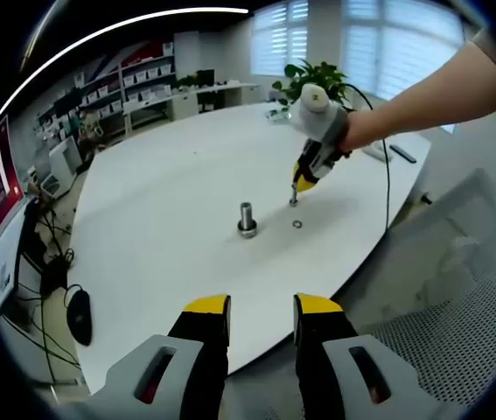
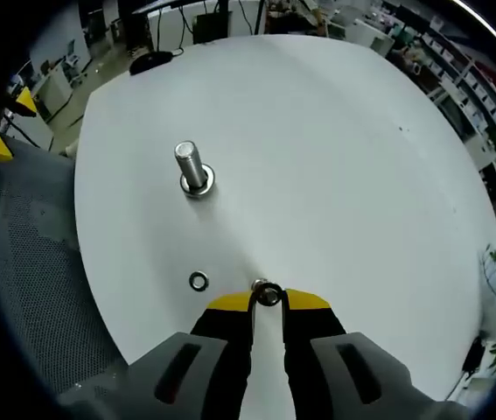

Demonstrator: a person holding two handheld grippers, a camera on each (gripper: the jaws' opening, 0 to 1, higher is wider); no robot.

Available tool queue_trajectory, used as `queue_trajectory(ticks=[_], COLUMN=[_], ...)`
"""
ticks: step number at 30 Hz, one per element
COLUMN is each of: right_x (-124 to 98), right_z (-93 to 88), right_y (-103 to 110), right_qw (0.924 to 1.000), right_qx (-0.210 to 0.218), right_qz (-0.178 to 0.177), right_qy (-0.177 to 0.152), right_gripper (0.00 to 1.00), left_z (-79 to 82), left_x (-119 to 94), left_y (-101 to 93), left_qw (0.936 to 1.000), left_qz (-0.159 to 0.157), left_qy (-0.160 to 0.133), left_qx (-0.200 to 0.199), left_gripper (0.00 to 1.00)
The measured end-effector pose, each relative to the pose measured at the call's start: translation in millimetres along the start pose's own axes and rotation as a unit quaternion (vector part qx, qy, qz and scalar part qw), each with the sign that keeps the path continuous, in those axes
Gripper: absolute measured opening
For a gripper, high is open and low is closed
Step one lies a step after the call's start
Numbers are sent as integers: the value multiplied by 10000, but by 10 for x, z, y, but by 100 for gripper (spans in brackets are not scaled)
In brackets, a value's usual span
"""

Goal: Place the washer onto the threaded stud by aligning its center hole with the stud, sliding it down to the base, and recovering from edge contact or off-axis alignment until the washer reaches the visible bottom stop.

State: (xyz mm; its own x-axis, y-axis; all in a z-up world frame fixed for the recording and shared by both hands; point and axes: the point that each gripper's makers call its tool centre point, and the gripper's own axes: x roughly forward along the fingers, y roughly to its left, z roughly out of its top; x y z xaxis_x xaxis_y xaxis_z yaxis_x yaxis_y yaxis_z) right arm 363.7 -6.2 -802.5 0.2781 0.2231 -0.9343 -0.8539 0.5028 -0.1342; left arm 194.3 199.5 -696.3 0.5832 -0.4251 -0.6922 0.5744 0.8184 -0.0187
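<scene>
A short threaded stud stands upright on its round base near the middle of the white table. My right gripper, held by a person's hand, is shut on a small washer just above the tabletop, to the side of the stud. A second washer lies flat on the table close by. My left gripper hangs open off the table's near edge, nothing between its yellow-tipped jaws.
A grey mesh chair sits beside the table edge. A potted plant and a dark remote-like object lie at the far side. Cables and a black mouse are below the table's left rim.
</scene>
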Motion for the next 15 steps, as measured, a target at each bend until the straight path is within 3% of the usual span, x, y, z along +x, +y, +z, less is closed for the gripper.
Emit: queue_trajectory(ticks=[15], right_x=[243], right_z=[-136], right_y=[41], right_qw=[9995], right_qx=[207], right_qz=[125], right_qy=[215], right_gripper=[15], left_z=[-18], left_x=[5], left_y=[-5], left_qw=[10000], left_qz=[-10], left_qy=[46], left_qx=[1], left_gripper=[26])
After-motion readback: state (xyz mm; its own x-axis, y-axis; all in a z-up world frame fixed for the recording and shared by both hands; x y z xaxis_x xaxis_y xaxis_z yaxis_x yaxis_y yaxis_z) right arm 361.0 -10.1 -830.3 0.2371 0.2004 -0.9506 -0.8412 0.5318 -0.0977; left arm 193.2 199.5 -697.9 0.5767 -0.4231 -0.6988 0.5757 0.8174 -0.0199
